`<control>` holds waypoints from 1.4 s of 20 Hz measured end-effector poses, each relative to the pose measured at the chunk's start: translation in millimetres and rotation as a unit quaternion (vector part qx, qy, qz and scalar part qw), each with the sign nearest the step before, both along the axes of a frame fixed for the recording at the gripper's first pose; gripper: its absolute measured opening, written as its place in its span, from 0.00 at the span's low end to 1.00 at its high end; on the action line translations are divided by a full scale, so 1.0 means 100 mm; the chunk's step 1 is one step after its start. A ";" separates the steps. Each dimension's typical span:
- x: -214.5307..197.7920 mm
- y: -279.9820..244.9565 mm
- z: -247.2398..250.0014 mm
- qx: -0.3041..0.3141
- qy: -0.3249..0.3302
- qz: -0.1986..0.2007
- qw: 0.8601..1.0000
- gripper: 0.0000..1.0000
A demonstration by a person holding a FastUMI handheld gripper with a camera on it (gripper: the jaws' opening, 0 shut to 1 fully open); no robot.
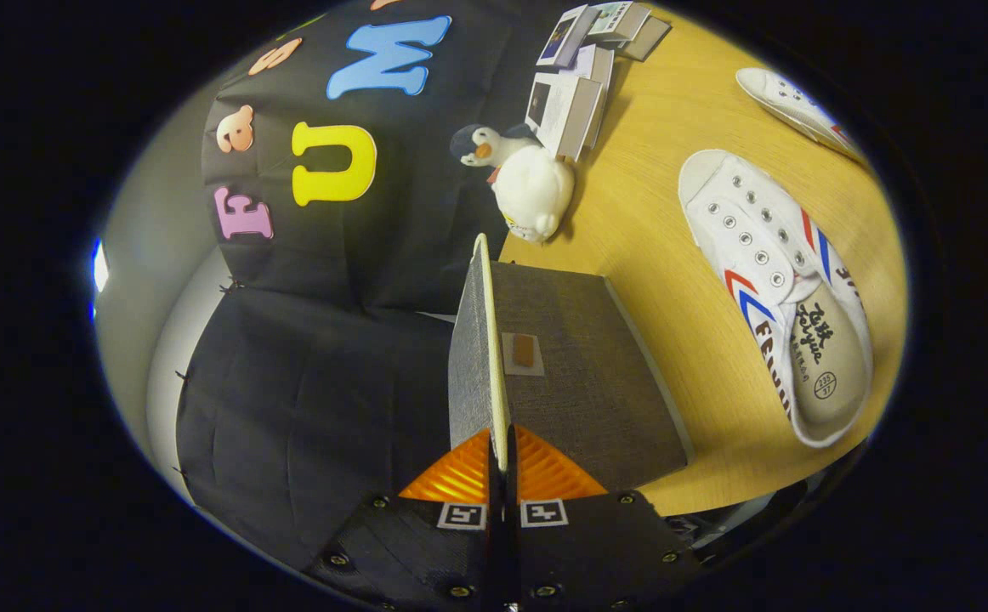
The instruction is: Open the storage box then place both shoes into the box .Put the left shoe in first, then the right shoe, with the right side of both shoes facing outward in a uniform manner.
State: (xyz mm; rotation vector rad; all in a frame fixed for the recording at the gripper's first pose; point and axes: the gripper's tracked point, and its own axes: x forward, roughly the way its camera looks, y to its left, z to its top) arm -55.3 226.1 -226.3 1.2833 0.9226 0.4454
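My gripper (501, 449) is rolled on its side, and its orange fingers (545, 474) are shut on the thin edge of the grey storage box's lid (484, 340). The lid stands raised, seen edge-on, running straight ahead from the fingertips. The grey fabric box (596, 374) with a small tan tab lies just past the fingers on the wooden table (655, 221). A white shoe (779, 289) with red and blue stripes lies on the table beyond the box, its opening towards me. The second white shoe (792, 102) lies farther off.
A white plush penguin (528, 183) sits just beyond the lid's far end. Several small books or cards (583, 76) are stacked behind it. The black cloth wall (307, 357) hangs on the other side of the lid.
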 end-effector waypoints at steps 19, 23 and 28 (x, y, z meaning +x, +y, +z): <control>0.13 0.93 1.46 -0.088 -0.168 0.089 0.978 0.00; 0.07 1.35 1.56 -0.111 -0.194 0.113 0.968 0.01; -0.05 1.77 1.60 -0.112 -0.222 0.138 0.959 0.07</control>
